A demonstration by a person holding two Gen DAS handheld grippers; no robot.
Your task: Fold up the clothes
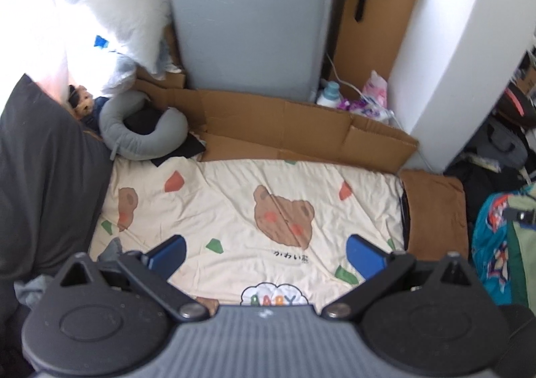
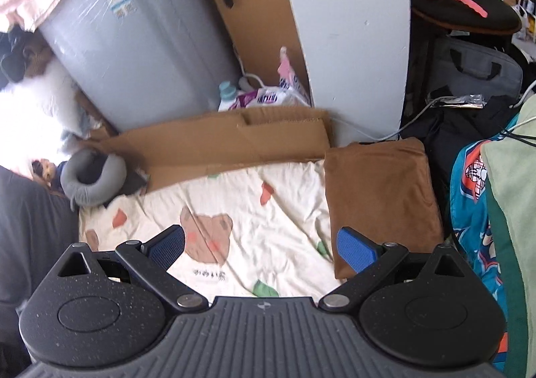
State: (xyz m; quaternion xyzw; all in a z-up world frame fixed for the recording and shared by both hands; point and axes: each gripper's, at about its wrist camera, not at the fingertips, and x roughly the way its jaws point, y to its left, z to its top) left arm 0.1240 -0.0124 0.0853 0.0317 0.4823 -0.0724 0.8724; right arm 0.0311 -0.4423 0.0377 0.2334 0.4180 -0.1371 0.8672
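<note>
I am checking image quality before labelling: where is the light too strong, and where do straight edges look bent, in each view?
Left wrist view: the upper left is blown out around the white pillow; the grey cabinet bulges from fisheye distortion. Right wrist view: glare washes out the left edge near the neck pillow; the white wall panel curves, and the outer edges look soft.
</note>
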